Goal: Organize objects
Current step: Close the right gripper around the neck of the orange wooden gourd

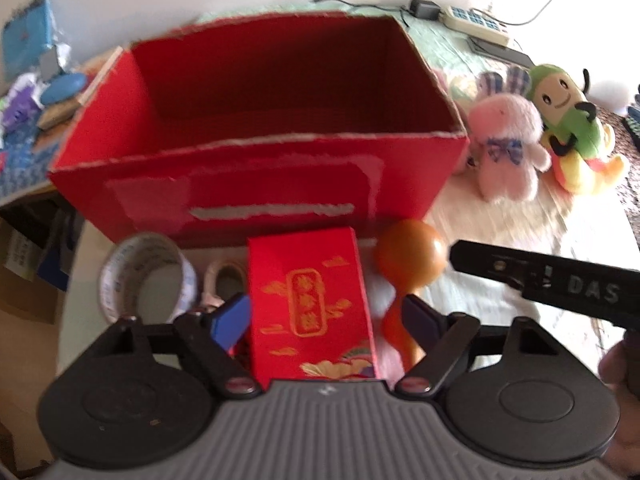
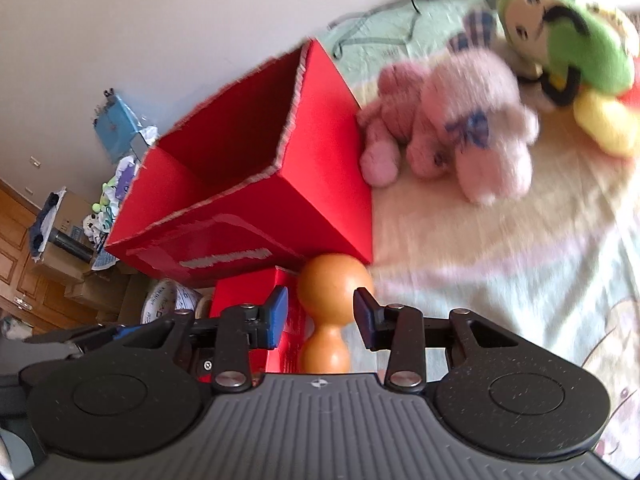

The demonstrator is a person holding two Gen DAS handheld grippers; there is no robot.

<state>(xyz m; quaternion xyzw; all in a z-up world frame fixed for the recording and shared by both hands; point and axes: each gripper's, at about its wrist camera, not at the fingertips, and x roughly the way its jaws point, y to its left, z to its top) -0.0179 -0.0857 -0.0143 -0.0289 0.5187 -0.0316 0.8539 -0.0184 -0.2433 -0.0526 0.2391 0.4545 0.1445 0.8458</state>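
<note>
A large open red cardboard box [image 1: 256, 152] stands on the bed, seemingly empty inside. In front of it lie a small red packet with gold print [image 1: 312, 304], an orange gourd-shaped wooden massager [image 1: 408, 256], a roll of clear tape [image 1: 144, 276] and a small pinkish ring. My left gripper [image 1: 328, 316] is open, its jaws on either side of the red packet. My right gripper [image 2: 320, 312] is open around the orange massager [image 2: 332, 300], just above it. The red box also shows in the right wrist view [image 2: 248, 184].
A pink plush rabbit [image 1: 508, 144] and a green and yellow plush toy [image 1: 568, 120] lie right of the box. A power strip [image 1: 472, 20] and cables lie at the back. A cluttered side table [image 1: 40, 92] stands left, past the bed's edge.
</note>
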